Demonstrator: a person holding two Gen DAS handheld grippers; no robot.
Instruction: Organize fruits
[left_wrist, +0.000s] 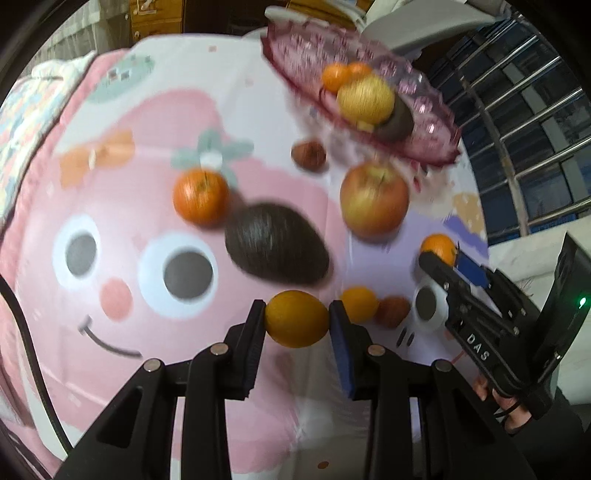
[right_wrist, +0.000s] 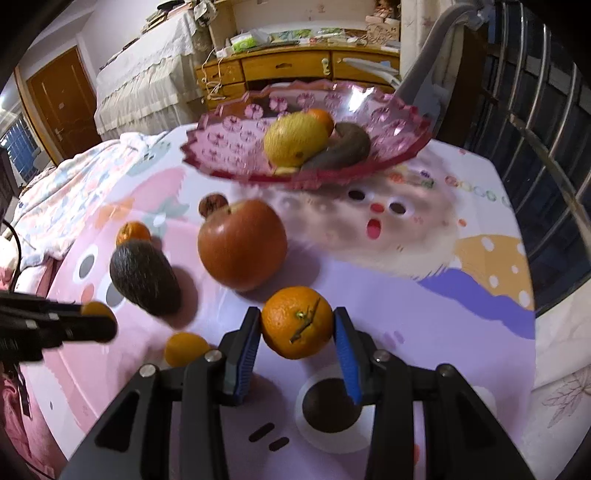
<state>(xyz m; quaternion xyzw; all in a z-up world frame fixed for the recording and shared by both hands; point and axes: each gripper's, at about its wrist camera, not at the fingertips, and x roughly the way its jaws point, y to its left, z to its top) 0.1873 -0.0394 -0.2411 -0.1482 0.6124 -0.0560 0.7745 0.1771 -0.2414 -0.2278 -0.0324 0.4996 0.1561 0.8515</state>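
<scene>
My left gripper (left_wrist: 296, 321) is shut on a small orange (left_wrist: 296, 319) above the pink cartoon cloth. My right gripper (right_wrist: 297, 332) is shut on a mandarin with a stem (right_wrist: 297, 328); it also shows in the left wrist view (left_wrist: 439, 248). A pink glass fruit bowl (right_wrist: 229, 142) at the back holds a yellow apple (right_wrist: 295, 138), an avocado (right_wrist: 341, 149) and an orange (right_wrist: 320, 116). On the cloth lie a red apple (right_wrist: 242, 243), an avocado (right_wrist: 144, 280), an orange (right_wrist: 133, 232), a small orange (right_wrist: 185, 349) and a brown fruit (right_wrist: 212, 204).
The table is covered with a pink and lilac cartoon cloth (right_wrist: 424, 314). A wooden desk (right_wrist: 288, 68) and a covered bed (right_wrist: 147, 81) stand behind it. A metal window railing (right_wrist: 546, 147) runs along the right. Another brown fruit (left_wrist: 393, 312) lies near the small orange.
</scene>
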